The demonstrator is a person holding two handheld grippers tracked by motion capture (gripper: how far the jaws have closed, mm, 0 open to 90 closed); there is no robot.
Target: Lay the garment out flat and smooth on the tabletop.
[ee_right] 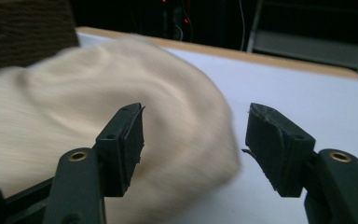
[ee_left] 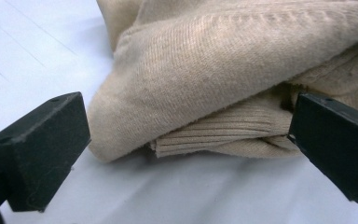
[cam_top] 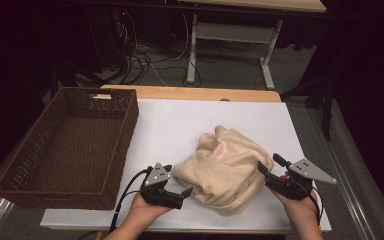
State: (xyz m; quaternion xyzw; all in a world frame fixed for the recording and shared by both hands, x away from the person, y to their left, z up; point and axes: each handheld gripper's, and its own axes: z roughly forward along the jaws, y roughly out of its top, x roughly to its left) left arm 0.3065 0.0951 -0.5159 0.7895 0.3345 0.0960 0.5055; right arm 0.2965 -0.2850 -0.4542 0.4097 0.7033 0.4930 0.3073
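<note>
1. My left gripper (cam_top: 176, 192) has its jaws spread wide at the near left edge of the cream knit sweater (cam_top: 225, 167), with nothing pinched; the ribbed hem (ee_left: 214, 137) lies right between them in the left gripper view.
2. My right gripper (cam_top: 270, 166) is also spread, with nothing between its pads, just off the sweater's right edge.
3. The sweater sits bunched in a loose heap on the white mat (cam_top: 180, 125), near the front of the table, well apart from the wicker basket (cam_top: 75, 145) on the left.
4. To do this step well, I judge I should slide the left jaws low along the mat so the lower one goes under the hem and catches all layers.
5. The right should bite deep into the folded edge, not the top layer.
6. Both should close before lifting, or the heap may unfold.
</note>
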